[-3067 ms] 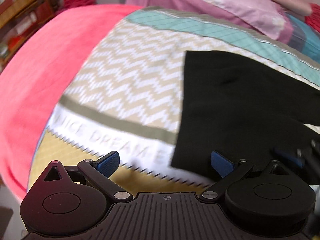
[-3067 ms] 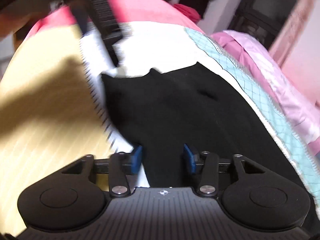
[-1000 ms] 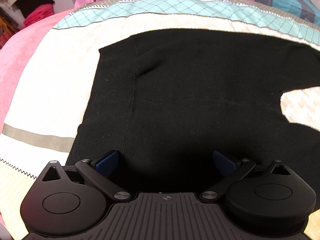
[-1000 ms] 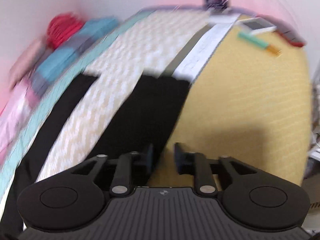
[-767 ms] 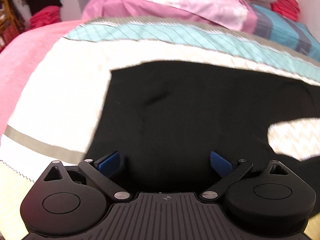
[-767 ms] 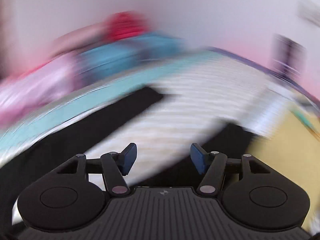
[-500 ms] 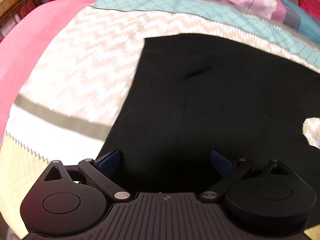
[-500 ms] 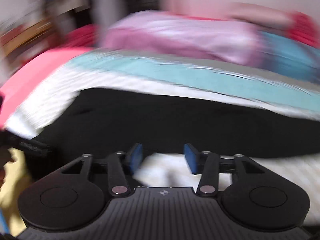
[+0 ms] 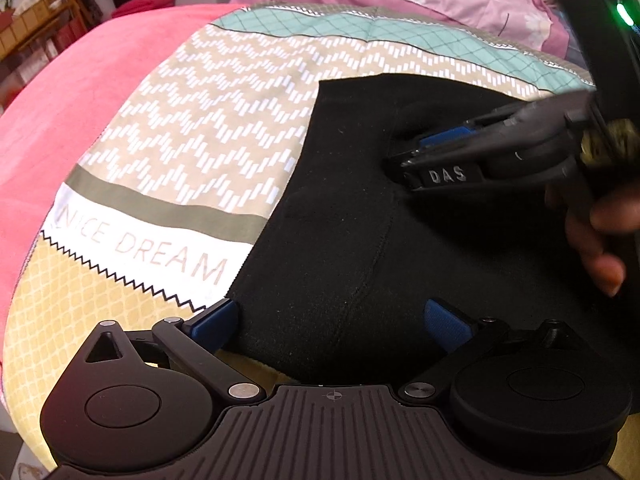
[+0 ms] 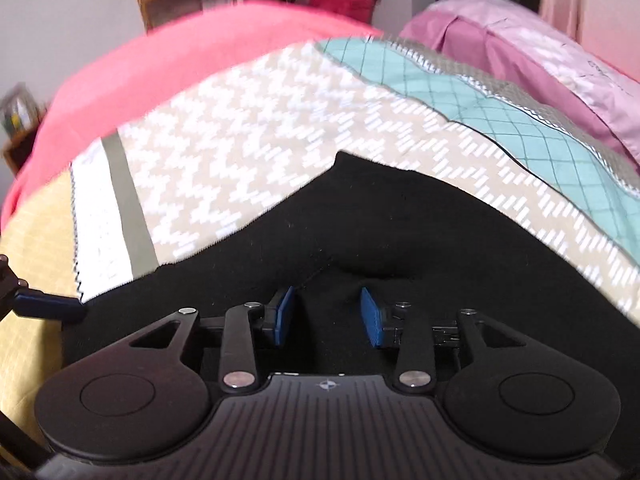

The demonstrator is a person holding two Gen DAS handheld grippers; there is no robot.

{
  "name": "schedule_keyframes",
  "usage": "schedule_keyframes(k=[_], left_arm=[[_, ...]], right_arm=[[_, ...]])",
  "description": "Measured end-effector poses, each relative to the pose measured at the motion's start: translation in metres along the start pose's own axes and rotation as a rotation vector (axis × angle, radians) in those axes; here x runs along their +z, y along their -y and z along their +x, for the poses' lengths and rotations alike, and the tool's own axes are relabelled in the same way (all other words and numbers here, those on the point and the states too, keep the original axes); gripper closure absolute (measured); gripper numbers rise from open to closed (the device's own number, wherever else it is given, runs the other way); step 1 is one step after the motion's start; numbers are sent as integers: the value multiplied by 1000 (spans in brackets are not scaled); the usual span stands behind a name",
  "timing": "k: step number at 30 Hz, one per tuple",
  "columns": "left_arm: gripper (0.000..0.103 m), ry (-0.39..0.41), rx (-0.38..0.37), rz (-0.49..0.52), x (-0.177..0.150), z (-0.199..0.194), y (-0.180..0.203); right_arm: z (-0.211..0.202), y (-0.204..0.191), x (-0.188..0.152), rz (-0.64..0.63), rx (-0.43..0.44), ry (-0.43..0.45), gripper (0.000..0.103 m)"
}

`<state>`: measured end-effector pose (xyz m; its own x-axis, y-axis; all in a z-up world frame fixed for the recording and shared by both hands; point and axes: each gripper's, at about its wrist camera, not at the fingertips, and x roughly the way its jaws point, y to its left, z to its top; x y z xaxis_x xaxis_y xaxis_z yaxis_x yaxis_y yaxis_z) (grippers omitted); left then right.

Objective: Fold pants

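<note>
lying flat on the patterned bedspread [image 9: 208, 120], the black pants [image 9: 360, 248] run out of the left wrist view at its right and near edges, so their legs cannot be seen; only the waist end and a centre seam show; in the right wrist view the bedspread is blurred; the left gripper [image 9: 332, 320] sits low at the near waist corner, jaws spread wide with the fabric between them, gripping nothing; the right gripper [image 10: 326, 316] reaches in from the right over the far part of the pants, tips down near a small pucker, blue pads parted with cloth between but not pinched; part of a hand [image 9: 592, 236] shows on its handle.
</note>
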<state>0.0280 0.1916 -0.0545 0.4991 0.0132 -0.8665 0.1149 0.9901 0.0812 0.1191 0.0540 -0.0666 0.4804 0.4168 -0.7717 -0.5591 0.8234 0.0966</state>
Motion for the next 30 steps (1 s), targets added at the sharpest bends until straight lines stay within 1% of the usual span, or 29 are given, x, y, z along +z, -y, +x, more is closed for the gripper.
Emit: schedule_keyframes(k=[1, 3, 4, 5, 6, 7, 9, 12, 14, 15, 16, 17, 18, 19, 20, 21, 22, 23, 24, 26, 28, 29, 30], left_arm=[[0, 2, -4, 0, 0, 0, -1], [0, 10, -10, -4, -2, -4, -2], [0, 12, -10, -9, -3, -4, -3], [0, 12, -8, -13, -4, -4, -3], [0, 14, -7, -19, -5, -6, -3], [0, 15, -5, -24, -6, -7, -3], [0, 17, 6, -22, -9, -9, -1], [0, 14, 11, -24, -9, -10, -1], [0, 7, 5, -26, -7, -9, -2], [0, 9, 2, -28, -8, -10, -2], [0, 13, -1, -27, -9, -10, -3], [0, 19, -2, -25, -10, -10, -3], [0, 25, -2, -24, -11, -11, -3], [0, 29, -1, -23, -12, -11, -2], [0, 32, 2, -22, -13, -11, -1], [0, 34, 6, -21, -13, -10, 0], [0, 34, 10, -19, -13, -10, 1], [0, 33, 14, -17, -14, -10, 2], [0, 30, 15, -16, -14, -10, 2], [0, 20, 13, -20, -12, -9, 2], [0, 13, 12, -14, -11, -8, 3], [0, 10, 11, -11, -10, -8, 3], [0, 8, 5, -13, -9, -9, 2]], right_arm=[[-11, 0, 0, -17, 26, 3, 60], [-37, 0, -4, -61, 81, 54, 60], [-42, -4, -6, -109, 106, 48, 60], [-36, -9, -7, -151, 135, -2, 62], [-21, -16, -6, -174, 174, -69, 75], [-5, -23, -7, -192, 193, -94, 76], [8, -37, 2, -211, 179, 29, 74], [29, -44, 20, -109, 174, 22, 73], [16, -41, 20, -111, 187, -8, 72], [3, -34, 17, -122, 199, 2, 67], [-12, -26, 14, -117, 180, 36, 64], [-25, -15, 12, -100, 137, 71, 57], [-32, -6, 11, -78, 92, 92, 55], [-28, 3, 11, -64, 40, 85, 55], [-18, 8, 13, -59, 2, 46, 57], [0, 12, 15, -56, -34, 4, 63], [15, 14, 16, -45, -32, 14, 62], [20, 14, 16, -30, -26, 77, 57], [24, 13, 18, -26, -38, 102, 55], [20, 10, 16, -37, -55, 96, 58], [3, 14, 8, -41, -44, 64, 56], [-10, 21, 1, -11, -37, 75, 49], [-23, 28, -6, 23, -39, 102, 39]])
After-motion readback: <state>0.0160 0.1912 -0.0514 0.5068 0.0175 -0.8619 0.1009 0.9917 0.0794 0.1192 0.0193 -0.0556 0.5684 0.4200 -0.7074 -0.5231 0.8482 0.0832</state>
